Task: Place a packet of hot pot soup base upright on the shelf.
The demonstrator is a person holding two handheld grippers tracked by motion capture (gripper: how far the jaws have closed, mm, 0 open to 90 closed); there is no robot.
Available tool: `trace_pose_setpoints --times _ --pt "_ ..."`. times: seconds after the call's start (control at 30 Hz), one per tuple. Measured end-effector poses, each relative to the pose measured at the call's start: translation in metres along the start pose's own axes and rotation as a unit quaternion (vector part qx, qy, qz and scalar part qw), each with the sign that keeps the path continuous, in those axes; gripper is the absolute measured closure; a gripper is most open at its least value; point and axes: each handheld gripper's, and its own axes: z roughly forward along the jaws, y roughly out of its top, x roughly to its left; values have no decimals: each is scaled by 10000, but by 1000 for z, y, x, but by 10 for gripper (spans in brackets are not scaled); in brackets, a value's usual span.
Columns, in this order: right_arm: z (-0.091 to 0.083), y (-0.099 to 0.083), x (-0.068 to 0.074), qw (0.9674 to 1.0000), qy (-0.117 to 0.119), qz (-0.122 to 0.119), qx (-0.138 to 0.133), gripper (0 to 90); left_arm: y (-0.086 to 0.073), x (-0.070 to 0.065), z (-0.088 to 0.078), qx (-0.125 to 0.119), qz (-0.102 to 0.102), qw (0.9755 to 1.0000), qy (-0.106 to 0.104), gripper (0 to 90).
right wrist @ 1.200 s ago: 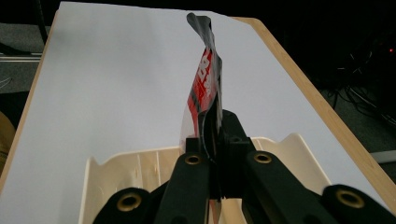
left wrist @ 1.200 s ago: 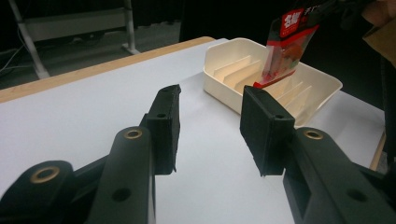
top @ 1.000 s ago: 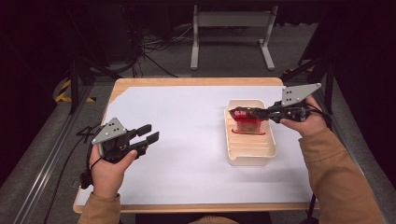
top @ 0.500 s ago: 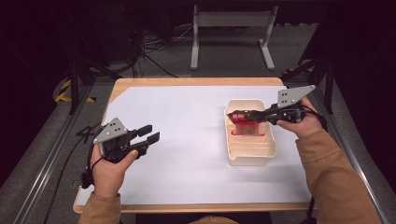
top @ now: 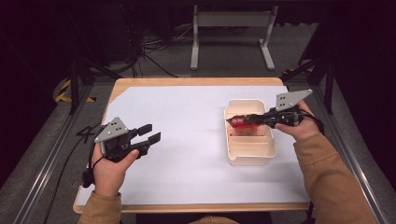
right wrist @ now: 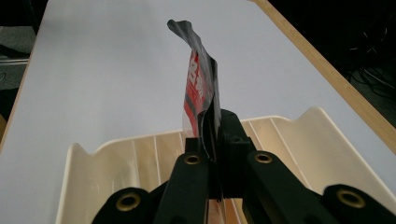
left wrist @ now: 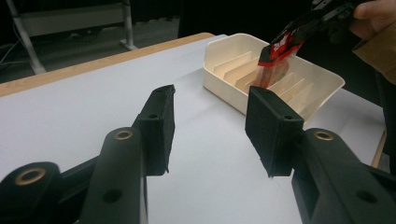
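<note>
Packet (right wrist: 201, 88), one of it, red, black and clear plastic, is clamped by its top edge between the closed jaws of the right gripper (top: 240, 120) and hangs over the far end of the single cream tray (top: 268, 156). White lettering runs along its red band, too blurred to read. Thin ribs divide the tray into slots. Left gripper (left wrist: 210, 128) hovers near the white table (top: 187, 116), jaws apart, holding nothing.
</note>
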Motion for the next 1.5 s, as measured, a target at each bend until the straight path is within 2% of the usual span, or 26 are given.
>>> trace_pose_setpoints --times 0.73,0.93,1.5 --pt "7 -17 0 9997 -23 220 136 885 -1 3 4 80 -43 9999 -50 513" --pt "7 -19 0 9996 -11 236 134 885 -2 3 5 87 -33 9999 -69 512" --pt "6 -34 0 9987 -99 467 191 884 -3 4 8 122 -74 9999 -93 507"
